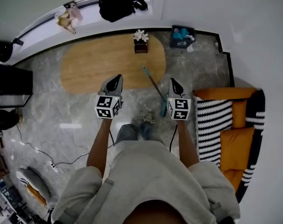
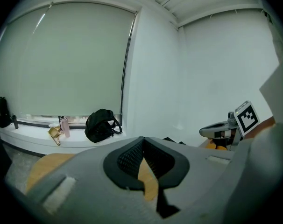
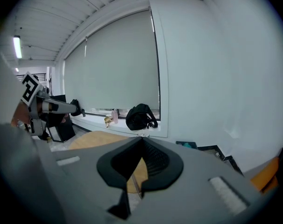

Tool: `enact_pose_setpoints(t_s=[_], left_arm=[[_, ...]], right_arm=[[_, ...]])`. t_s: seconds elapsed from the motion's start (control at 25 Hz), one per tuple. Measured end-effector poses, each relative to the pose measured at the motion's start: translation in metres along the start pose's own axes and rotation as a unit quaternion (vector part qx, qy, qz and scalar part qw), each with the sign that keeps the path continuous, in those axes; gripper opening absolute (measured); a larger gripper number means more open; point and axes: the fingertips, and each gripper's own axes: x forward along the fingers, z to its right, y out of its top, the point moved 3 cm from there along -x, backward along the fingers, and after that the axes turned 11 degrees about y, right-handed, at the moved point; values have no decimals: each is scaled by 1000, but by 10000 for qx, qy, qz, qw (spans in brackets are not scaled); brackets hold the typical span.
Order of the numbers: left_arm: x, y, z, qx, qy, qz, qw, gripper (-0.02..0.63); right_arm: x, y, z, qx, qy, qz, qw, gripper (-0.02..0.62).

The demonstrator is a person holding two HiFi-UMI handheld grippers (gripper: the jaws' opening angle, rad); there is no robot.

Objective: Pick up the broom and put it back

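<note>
Between the jaws of the left gripper (image 2: pixel 142 139) nothing is held; the two tips meet. The right gripper (image 3: pixel 142 139) is likewise closed and empty. Both point forward and slightly down over the grey marble floor (image 1: pixel 48 106), side by side ahead of the person's feet. The broom (image 1: pixel 153 84) lies just beside the right gripper, its teal head nearest the feet. Its thin handle slants to the near edge of the oval wooden table (image 1: pixel 95 64); whether it rests on that edge I cannot tell. Beyond, a black backpack (image 1: pixel 119 3) sits on the window sill.
</note>
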Motion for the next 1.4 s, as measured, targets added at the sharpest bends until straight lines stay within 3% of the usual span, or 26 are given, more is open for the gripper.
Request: enact_pose_setpoints(t_s=[0.6,1.2,1.28,1.4], left_arm=[[18,-53,-47,-46,-400,-429,9983,-5],[26,-138,-50,-179,-467,-956,9942,-5],[28,-146,-51,-210,-457,-1004,9937,-5],[30,-158,-52,-238,-449,-1061,9931,-5]], right_arm=[[30,-45,-30,232,-486,-443,9976,1],[42,-144,-53,626,-436,-1181,9901,5],[45,-157,-55,655,-390,-1264,9890,25],[49,-175,-61,749,-311,-1401,9868,118]])
